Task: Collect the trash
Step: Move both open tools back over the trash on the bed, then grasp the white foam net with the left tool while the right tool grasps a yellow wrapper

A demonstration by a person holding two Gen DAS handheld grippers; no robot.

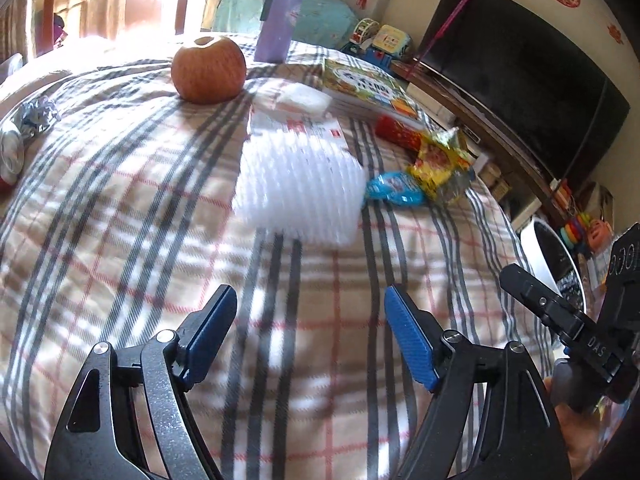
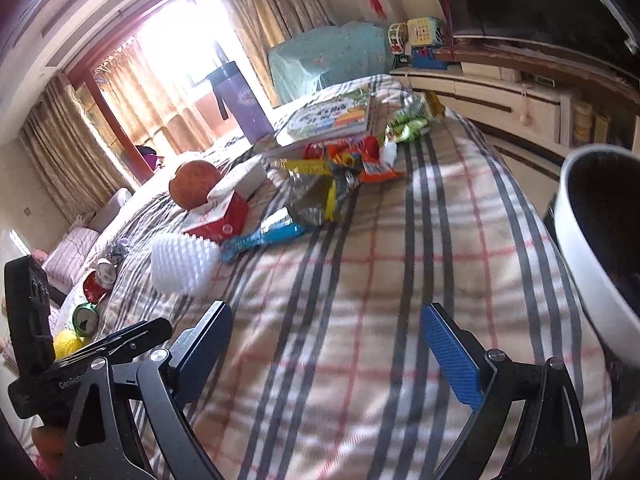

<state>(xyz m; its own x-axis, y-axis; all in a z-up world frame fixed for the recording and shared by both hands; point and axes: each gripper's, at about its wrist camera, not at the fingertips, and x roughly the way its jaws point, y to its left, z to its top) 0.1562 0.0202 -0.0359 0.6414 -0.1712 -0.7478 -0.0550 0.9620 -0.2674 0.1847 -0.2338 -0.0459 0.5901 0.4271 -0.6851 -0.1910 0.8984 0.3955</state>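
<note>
From the left wrist, the left tongs (image 1: 310, 330) stood wide apart and empty over the plaid bed (image 1: 120, 216), with the white foam net (image 1: 298, 184) ahead and the blue wrapper (image 1: 394, 188) and yellow wrapper (image 1: 440, 164) just beyond it. From the right wrist, the right tongs (image 2: 326, 344) likewise gaped empty, the same wrappers lying farther up the bed and a white bin (image 2: 588, 240) standing at the right edge.

A bed (image 1: 120, 208) under a plaid blanket carried an apple (image 1: 208, 69), a purple bottle (image 1: 280, 16), a picture book (image 1: 370, 90), a white foam net (image 1: 300, 184), a blue wrapper (image 1: 394, 188), a yellow wrapper (image 1: 440, 160) and crushed cans (image 2: 94, 280) near its far-left edge.
</note>
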